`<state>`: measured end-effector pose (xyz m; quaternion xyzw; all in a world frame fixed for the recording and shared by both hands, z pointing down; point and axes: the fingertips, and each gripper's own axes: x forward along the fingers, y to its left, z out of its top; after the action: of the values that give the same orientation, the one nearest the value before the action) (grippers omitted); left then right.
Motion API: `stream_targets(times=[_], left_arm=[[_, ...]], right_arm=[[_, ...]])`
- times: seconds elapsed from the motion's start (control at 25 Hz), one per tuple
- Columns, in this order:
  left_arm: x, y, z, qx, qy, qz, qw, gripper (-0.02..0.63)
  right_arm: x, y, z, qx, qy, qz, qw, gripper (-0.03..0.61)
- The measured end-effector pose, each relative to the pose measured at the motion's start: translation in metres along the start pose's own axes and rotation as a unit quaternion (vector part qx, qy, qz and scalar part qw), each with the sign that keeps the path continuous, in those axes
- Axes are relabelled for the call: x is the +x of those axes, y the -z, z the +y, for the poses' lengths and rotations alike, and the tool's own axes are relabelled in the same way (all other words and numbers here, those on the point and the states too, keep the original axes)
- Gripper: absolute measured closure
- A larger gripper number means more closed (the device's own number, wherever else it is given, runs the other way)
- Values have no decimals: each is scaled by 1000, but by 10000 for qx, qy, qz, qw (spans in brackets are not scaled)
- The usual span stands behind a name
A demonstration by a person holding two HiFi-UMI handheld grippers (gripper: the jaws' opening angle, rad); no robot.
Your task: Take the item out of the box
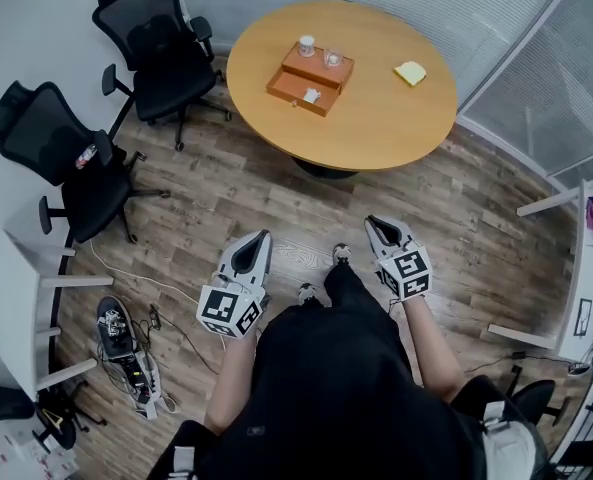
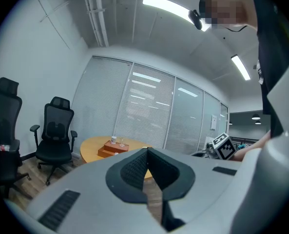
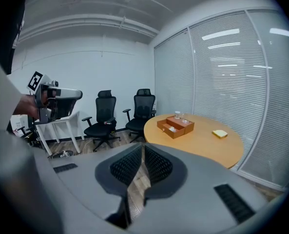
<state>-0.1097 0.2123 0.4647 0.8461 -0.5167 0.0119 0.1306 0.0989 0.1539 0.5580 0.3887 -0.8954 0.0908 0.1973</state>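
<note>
The left gripper (image 1: 259,240) and right gripper (image 1: 376,224), jaws closed on nothing, stood well short of the box (image 1: 319,69) straight ahead on the worktop (image 1: 386,123), with the item (image 1: 311,95) in its open drawer and neither gripper clearly nearer.

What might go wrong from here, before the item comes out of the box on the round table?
1. A small jar and a glass cup stand on top of the wooden box. A reach toward the open drawer below them could knock them over.
2. The left gripper and the right gripper are both shut and empty. If they arrive shut, they would probably push the small white item instead of gripping it.
</note>
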Motion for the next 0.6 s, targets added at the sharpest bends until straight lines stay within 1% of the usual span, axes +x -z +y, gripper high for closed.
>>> stream_targets(times=[0.32,0.6], left_arm=[[30,1,16,-3,-147,188,9997,607],[80,-10,7,-12,-163,192,9997,607]], right_arm=[[33,-16,-21,-28,-201,-30,9998,565],[52,-18,-62,-6,-360,12,9993,565]])
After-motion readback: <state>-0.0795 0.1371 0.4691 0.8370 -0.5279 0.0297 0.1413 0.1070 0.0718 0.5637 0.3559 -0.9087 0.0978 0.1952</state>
